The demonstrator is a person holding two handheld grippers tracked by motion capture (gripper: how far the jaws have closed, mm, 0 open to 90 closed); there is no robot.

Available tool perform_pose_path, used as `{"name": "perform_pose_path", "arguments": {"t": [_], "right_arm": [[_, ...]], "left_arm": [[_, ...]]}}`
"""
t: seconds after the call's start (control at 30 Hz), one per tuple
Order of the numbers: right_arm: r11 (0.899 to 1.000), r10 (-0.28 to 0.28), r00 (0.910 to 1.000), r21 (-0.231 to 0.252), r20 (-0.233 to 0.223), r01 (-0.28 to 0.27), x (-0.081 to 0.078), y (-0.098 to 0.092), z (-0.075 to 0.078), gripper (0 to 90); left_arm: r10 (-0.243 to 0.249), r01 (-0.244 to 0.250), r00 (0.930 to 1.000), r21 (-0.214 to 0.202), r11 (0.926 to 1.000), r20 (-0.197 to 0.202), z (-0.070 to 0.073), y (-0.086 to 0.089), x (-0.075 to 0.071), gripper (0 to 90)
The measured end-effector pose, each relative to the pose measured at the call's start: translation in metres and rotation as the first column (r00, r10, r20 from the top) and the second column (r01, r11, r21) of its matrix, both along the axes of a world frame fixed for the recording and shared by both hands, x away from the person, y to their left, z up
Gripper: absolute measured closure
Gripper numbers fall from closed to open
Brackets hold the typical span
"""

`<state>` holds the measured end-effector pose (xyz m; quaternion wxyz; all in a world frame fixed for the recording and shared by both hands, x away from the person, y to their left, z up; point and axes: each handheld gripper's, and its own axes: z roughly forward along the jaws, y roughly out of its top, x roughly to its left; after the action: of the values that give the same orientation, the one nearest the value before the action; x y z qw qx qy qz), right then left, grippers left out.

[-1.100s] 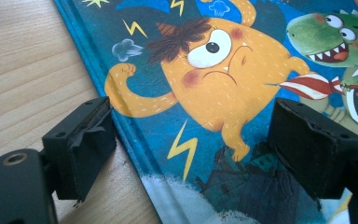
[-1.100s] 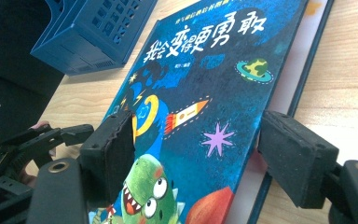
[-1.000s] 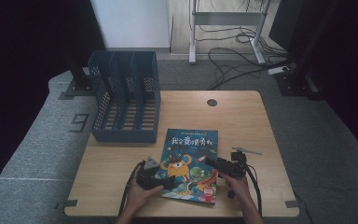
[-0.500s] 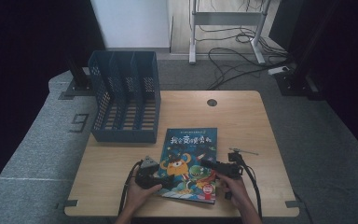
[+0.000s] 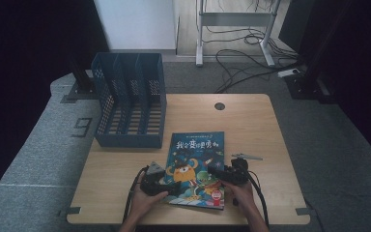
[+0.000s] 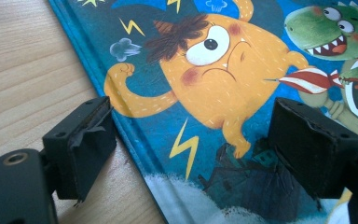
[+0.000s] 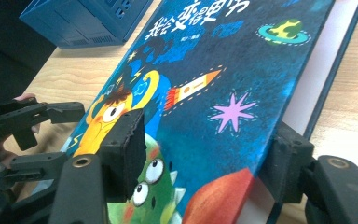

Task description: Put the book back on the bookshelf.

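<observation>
As the right gripper (image 7: 205, 158) closes around the blue picture book's (image 5: 196, 166) lifted cover edge on the wooden tabletop (image 5: 251, 121), the left gripper (image 6: 191, 154) straddles its spine, jaws apart. Neither grips yet. A shallow bite could let the cover slip free.

We see a light wooden rectangular surface (image 5: 251, 121) with a round dark cable hole (image 5: 219, 106) near its far edge. On its far left corner stands a dark blue plastic lattice file rack (image 5: 130, 101) with upright dividers. Near the front middle lies a blue picture book with an orange cartoon monster on its cover (image 5: 195, 166). Just right of the book lies a small grey flat three-cornered plate (image 5: 246, 156).
</observation>
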<state>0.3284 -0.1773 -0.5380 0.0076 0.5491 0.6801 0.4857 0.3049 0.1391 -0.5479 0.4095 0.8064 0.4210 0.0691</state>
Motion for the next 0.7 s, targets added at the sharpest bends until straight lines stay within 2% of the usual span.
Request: {"name": "perform_pose_path", "arguments": {"t": [0.33, 0.7], "right_arm": [[1.000, -0.022, 0.9996, 0.001, 0.017, 0.022, 0.0043, -0.0056, -0.0018, 41.4], [0.998, -0.013, 0.9996, 0.055, 0.026, 0.012, 0.0101, -0.0079, 0.0013, 46.0]], "left_arm": [[-0.007, 0.006, 1.0000, 0.008, 0.9999, 0.004, 0.0001, -0.0002, -0.0002, 14.9], [-0.009, 0.009, 0.9999, -0.014, 0.9999, -0.005, -0.0002, 0.0015, 0.0003, 14.9]]}}
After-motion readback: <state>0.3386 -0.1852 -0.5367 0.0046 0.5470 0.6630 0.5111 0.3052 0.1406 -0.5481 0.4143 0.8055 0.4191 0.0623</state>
